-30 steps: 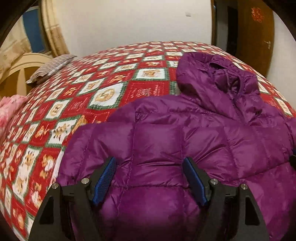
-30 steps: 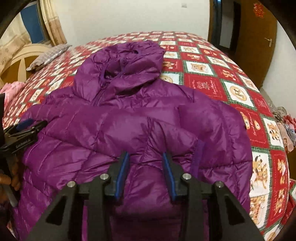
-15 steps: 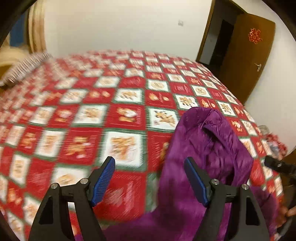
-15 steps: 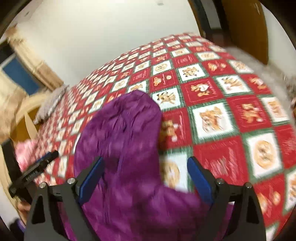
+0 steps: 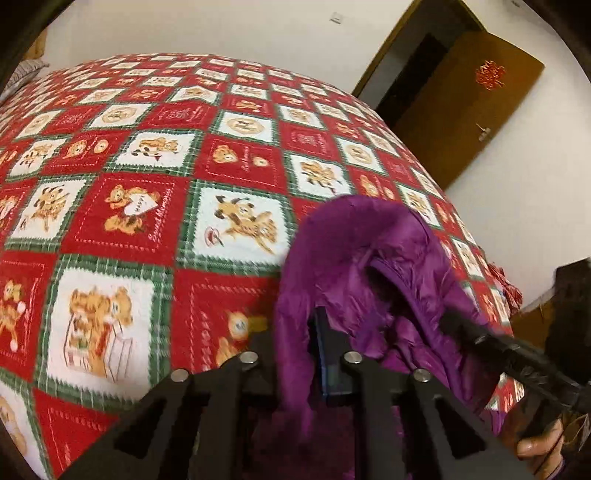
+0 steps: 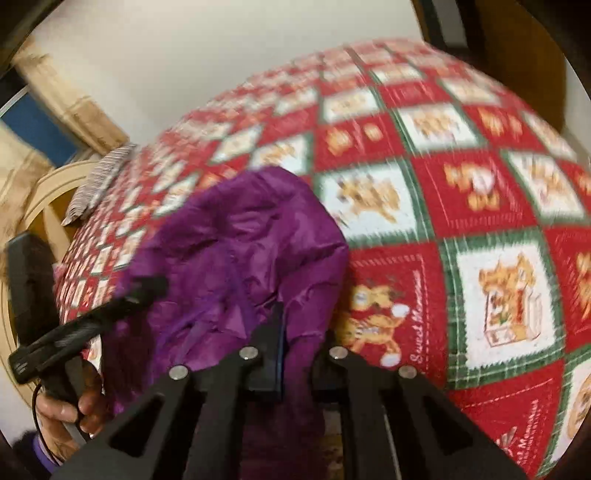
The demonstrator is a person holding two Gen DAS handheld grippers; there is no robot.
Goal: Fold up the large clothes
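At the far left of the right wrist view a curtain (image 6: 66, 96) hangs beside a pale curved headboard (image 6: 40, 206), and a grey striped pillow (image 6: 99, 184) lies at the near corner of the bed. A hand (image 6: 70, 413) low on that side grips the black handle of the left claw (image 6: 147, 288), whose tip reaches into the purple jacket (image 6: 236, 266). The jacket is a puffy, shiny heap bunched on the bed's near edge, its hood end rounded up toward the middle of the quilt (image 6: 424, 206), which is patterned in red and white squares with bears and green borders. In the left wrist view the left claw (image 5: 314, 350) is closing, with a fold of the jacket (image 5: 369, 258) between its blue pads. In the right wrist view the right claw (image 6: 295, 354) has its fingers pressed together on another fold of the purple cloth, which runs down between them. The quilt (image 5: 147, 206) spreads flat to the left of the jacket in the left wrist view. Farther right in that view, the right claw (image 5: 458, 325) pokes into the jacket from the side, with fingers of the other hand (image 5: 543, 450) below it. Beyond stands a brown door (image 5: 469, 110) with a red ornament (image 5: 489, 75), set in a white wall (image 5: 221, 26).
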